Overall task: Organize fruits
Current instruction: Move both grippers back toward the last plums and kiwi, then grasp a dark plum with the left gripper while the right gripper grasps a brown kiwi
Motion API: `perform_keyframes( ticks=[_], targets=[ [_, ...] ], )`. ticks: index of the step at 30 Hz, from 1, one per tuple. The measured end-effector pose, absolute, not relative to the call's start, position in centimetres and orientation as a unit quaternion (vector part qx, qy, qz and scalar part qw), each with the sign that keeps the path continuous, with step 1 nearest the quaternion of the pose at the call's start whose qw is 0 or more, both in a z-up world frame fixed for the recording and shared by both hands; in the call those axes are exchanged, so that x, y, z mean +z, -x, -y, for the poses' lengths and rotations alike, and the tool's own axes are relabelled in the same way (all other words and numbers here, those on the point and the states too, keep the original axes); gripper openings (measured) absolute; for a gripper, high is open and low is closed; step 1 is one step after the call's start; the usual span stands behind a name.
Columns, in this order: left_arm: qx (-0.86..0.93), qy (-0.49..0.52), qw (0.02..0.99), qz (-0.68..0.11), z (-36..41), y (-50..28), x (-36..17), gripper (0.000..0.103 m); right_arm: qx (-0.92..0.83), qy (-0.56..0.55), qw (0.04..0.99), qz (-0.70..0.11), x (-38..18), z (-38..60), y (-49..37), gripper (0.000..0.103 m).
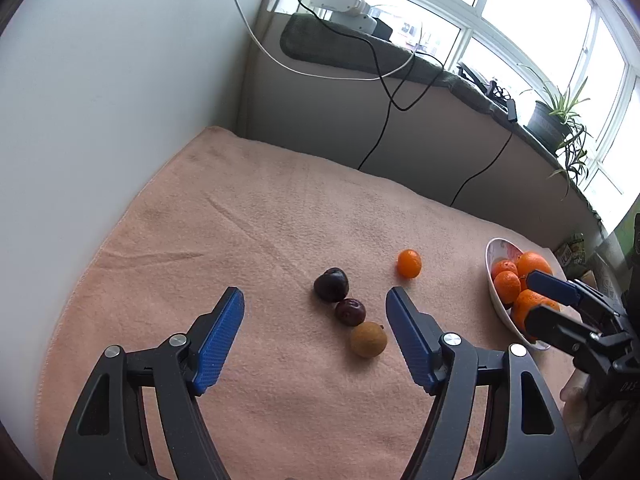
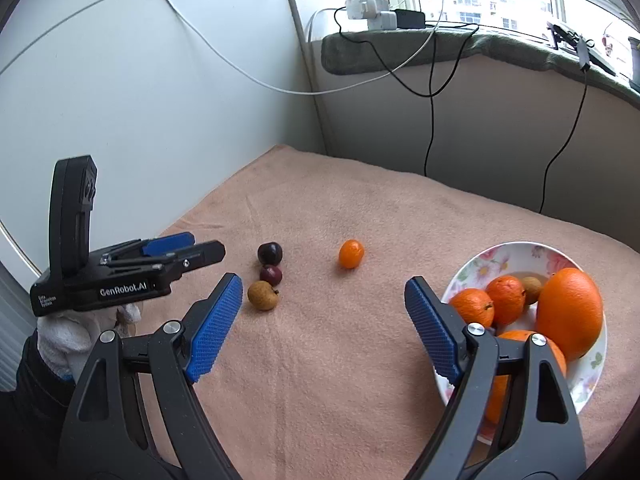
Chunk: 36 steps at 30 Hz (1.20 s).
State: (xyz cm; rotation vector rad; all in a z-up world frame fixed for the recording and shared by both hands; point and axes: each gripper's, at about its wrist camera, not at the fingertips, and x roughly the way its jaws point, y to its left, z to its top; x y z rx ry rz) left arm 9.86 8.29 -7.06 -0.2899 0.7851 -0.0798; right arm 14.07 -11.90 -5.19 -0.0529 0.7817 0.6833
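Peach-coloured terry cloth is covering the worktop, hiding its surface. Black gripper frames are cutting off the near part of the floral bowl, which is sitting at the right edge, holding several oranges and a brownish fruit half hidden behind them. Left gripper is hovering with fingers spread, empty, over two dark plums and a tan longan lined up mid-cloth. A small mandarin is lying apart between them and the bowl. Right gripper is hanging released, empty, beside the bowl.
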Motion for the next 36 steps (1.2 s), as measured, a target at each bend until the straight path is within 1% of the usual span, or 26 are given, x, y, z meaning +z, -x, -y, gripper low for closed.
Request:
perform_keyframes(
  ticks=[1, 6, 8, 10, 12, 14, 16, 20, 22, 24, 27, 30, 32, 33, 36],
  targets=[
    [-0.037, 0.141, 0.913, -0.382, -8.5, -9.9, -7.2, 0.064, 0.330, 0.030, 0.865, -0.377, -5.6, 11.4, -14.1, 0.086],
    [-0.044, 0.149, 0.909, -0.388, -9.0, -10.4, -7.7, 0.057, 0.350, 0.046, 0.849, -0.392, -7.2, 8.9, -14.0, 0.086],
    [-0.042, 0.145, 0.908, -0.391, -8.9, -10.7, -7.8, 0.052, 0.355, 0.052, 0.845, -0.396, -7.7, 8.1, -13.9, 0.086],
    [-0.048, 0.145, 0.906, -0.394, -8.8, -10.9, -7.9, 0.045, 0.359, 0.053, 0.842, -0.400, -8.0, 7.3, -13.9, 0.086],
    [-0.053, 0.142, 0.905, -0.398, -8.6, -11.3, -8.1, 0.043, 0.366, 0.056, 0.838, -0.402, -8.3, 6.7, -13.9, 0.086],
    [-0.058, 0.141, 0.903, -0.402, -8.5, -11.8, -8.4, 0.042, 0.370, 0.062, 0.835, -0.403, -8.7, 6.0, -13.9, 0.083],
    [-0.067, 0.145, 0.898, -0.409, -8.3, -12.2, -8.7, 0.041, 0.372, 0.065, 0.829, -0.412, -9.3, 5.4, -14.2, 0.072],
    [-0.082, 0.156, 0.889, -0.423, -7.9, -13.2, -9.4, 0.041, 0.378, 0.065, 0.820, -0.424, -10.3, 4.5, -14.9, 0.064],
    [-0.086, 0.158, 0.886, -0.428, -7.7, -13.6, -9.7, 0.041, 0.380, 0.066, 0.817, -0.429, -10.6, 4.1, -15.1, 0.057],
    [-0.086, 0.166, 0.882, -0.433, -7.7, -14.1, -10.0, 0.041, 0.382, 0.068, 0.815, -0.431, -10.9, 3.8, -15.3, 0.054],
    [-0.088, 0.171, 0.879, -0.436, -7.7, -14.5, -10.3, 0.041, 0.380, 0.068, 0.814, -0.433, -11.3, 3.6, -15.6, 0.053],
    [-0.091, 0.174, 0.876, -0.441, -7.5, -14.8, -10.7, 0.039, 0.380, 0.070, 0.812, -0.437, -11.7, 3.2, -16.0, 0.051],
    [-0.090, 0.176, 0.875, -0.442, -7.4, -15.0, -10.8, 0.038, 0.380, 0.071, 0.811, -0.440, -11.9, 2.9, -16.3, 0.049],
    [-0.091, 0.176, 0.875, -0.442, -7.3, -15.1, -10.9, 0.038, 0.381, 0.071, 0.810, -0.441, -12.1, 2.8, -16.3, 0.046],
    [-0.090, 0.174, 0.875, -0.443, -7.2, -15.1, -10.9, 0.035, 0.383, 0.076, 0.807, -0.443, -12.3, 2.4, -16.5, 0.044]
  ],
)
